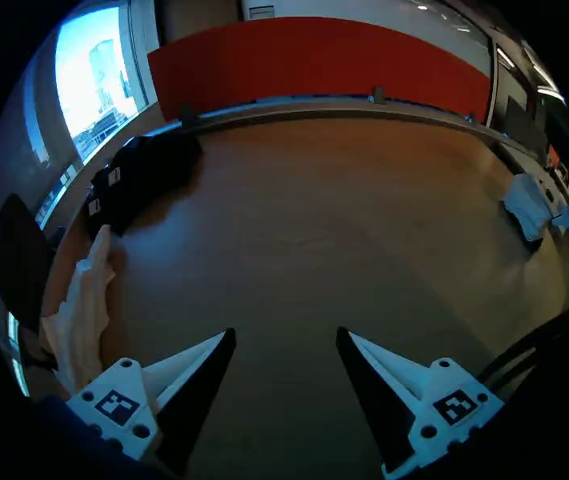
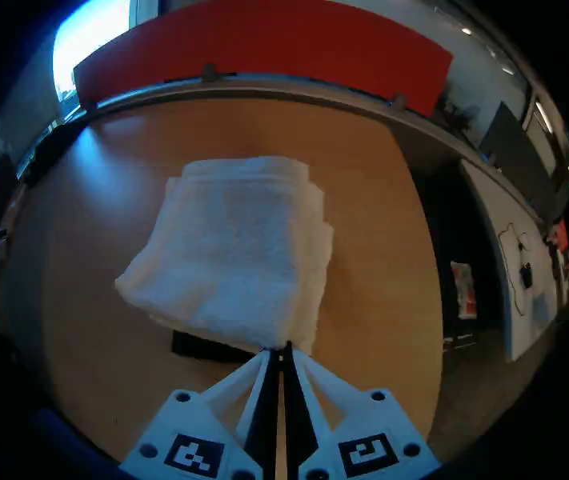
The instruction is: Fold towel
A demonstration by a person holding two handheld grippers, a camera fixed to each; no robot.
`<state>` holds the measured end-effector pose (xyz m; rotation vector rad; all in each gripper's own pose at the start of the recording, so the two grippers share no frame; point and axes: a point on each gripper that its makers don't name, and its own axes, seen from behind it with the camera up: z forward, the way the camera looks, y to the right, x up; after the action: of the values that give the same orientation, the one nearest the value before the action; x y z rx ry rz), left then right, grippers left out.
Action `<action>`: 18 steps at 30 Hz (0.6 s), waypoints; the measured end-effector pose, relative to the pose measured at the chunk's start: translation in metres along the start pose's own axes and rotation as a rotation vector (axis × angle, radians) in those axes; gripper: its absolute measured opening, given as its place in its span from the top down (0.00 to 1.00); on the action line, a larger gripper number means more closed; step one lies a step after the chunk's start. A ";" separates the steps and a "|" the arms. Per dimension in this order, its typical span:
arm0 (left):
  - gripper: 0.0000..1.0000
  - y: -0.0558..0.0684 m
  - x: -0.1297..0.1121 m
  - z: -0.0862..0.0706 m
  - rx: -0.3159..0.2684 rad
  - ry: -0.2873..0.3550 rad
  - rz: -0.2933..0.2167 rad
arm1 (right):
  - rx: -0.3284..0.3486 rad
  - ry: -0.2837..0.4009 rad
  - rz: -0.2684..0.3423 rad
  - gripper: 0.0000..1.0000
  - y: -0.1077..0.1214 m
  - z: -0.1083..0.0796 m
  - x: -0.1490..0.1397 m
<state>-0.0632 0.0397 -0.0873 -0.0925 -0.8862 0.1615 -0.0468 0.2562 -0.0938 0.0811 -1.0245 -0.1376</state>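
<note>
In the right gripper view, the right gripper (image 2: 282, 352) is seen closed, its fingers pinched on the near edge of the white towel (image 2: 236, 248), which is already folded into a thick layered bundle and is spread beyond the fingertips over the wooden table (image 2: 380, 240). In the left gripper view, the left gripper (image 1: 286, 340) is held wide open and empty above the tabletop, with a black bag (image 1: 144, 172) set far off at the left. The folding is judged nearly finished; the bundle likely needs to be laid flat and released gently, so the layers are not pulled apart.
</note>
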 end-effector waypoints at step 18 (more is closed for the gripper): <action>0.07 -0.001 0.005 0.003 -0.001 0.002 0.005 | -0.013 0.013 0.031 0.93 0.005 0.002 0.002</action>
<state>-0.0620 0.0397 -0.0819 -0.0961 -0.8845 0.1659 -0.0470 0.2605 -0.0899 0.0541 -1.0115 -0.1149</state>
